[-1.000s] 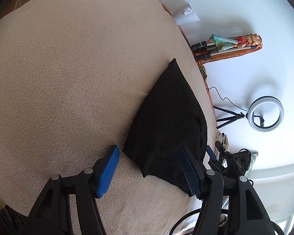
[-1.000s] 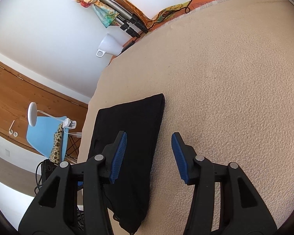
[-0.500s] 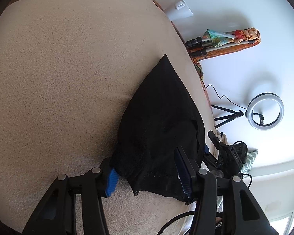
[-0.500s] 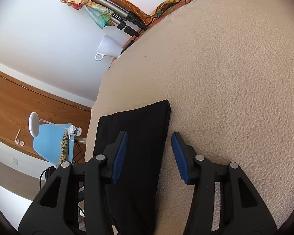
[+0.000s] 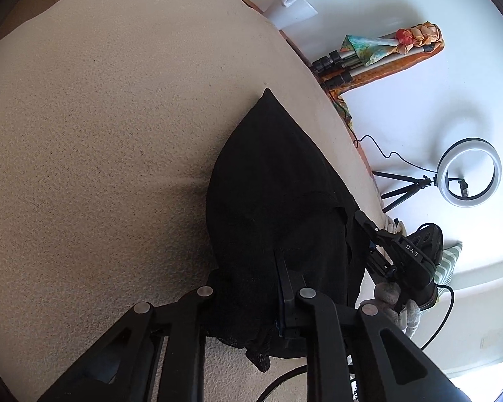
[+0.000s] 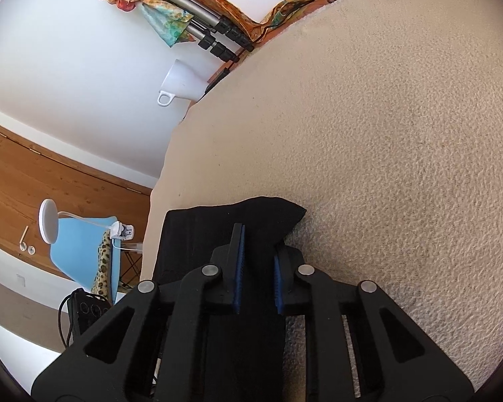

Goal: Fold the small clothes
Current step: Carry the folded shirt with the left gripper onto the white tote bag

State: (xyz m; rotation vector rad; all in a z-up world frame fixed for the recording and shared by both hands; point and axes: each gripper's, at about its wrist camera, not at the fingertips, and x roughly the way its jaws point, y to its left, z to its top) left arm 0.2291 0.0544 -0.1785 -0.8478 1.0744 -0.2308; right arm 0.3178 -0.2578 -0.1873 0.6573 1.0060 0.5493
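A black garment (image 5: 278,194) lies on the beige textured surface (image 5: 110,127), near its right edge. My left gripper (image 5: 251,288) is shut on the garment's near corner, and the cloth bunches over the left finger. In the right wrist view the same garment (image 6: 218,231) lies at the surface's left edge. My right gripper (image 6: 257,251) is shut on its far right corner, which is lifted and puckered between the blue pads (image 6: 239,258). The right gripper's body (image 5: 402,254) shows past the garment in the left wrist view.
The beige surface (image 6: 385,167) stretches wide to the right. Off its edge are a ring light on a tripod (image 5: 466,174), tripod legs with a colourful cloth (image 5: 369,53), a white cup-shaped object (image 6: 181,83) and a blue chair (image 6: 84,248).
Both grippers moved forward onto the garment and closed from open. The left one took the near corner and the right one took the far right corner, which now lifts off the surface.
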